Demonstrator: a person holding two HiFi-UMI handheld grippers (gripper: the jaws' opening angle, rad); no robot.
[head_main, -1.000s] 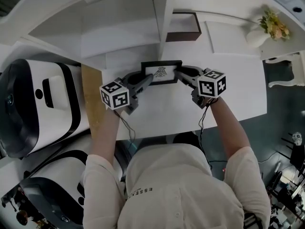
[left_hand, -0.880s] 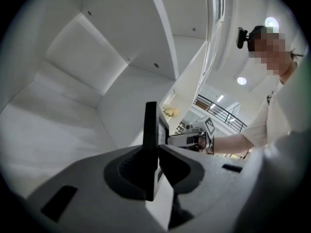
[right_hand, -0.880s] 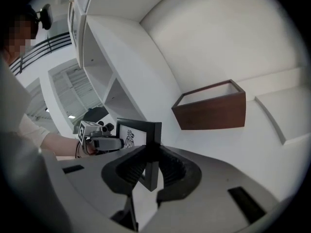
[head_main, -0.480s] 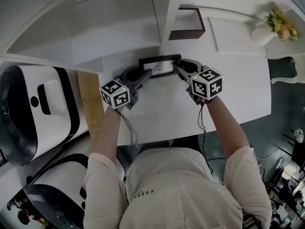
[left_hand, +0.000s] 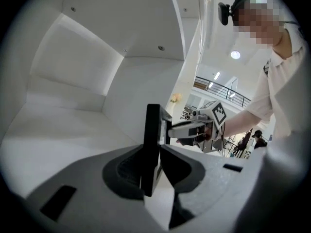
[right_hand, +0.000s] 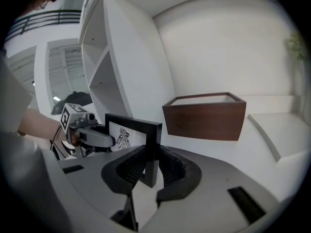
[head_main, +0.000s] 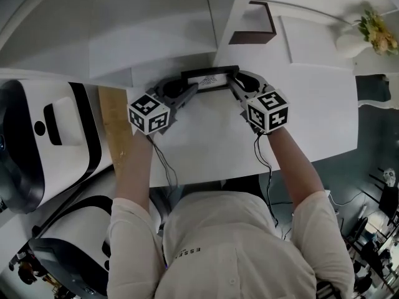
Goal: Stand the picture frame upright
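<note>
Left gripper (left_hand: 152, 152): jaws pinching the left side bar of the picture frame (left_hand: 153, 125). The jaws have just been easing open a little, yet the bar sits between them with both pads against it.

Right gripper (right_hand: 150, 152): jaws closed on the frame's right side bar, low down near its bottom corner. The printed bird figure faces the person.

Frame: held between the two grippers at the back of the white desk (head_main: 212, 142), just in front of the foot of the white shelf unit (head_main: 227, 23). It looks close to upright, seen almost edge-on from the head view. Whether its bottom edge touches the desk I cannot tell.

Surroundings: a brown wooden box (right_hand: 204, 115) stands behind and to the right, apart from the frame. A vase of flowers (head_main: 366, 35) is well off to the right.

Step, as I judge it: the raising is nearly finished, and seating and release remain.

Next move calls for settling the bottom edge on the desk and checking that the frame has something to lean on or a back prop. Then open both sides evenly, since a lopsided release could tip it.
</note>
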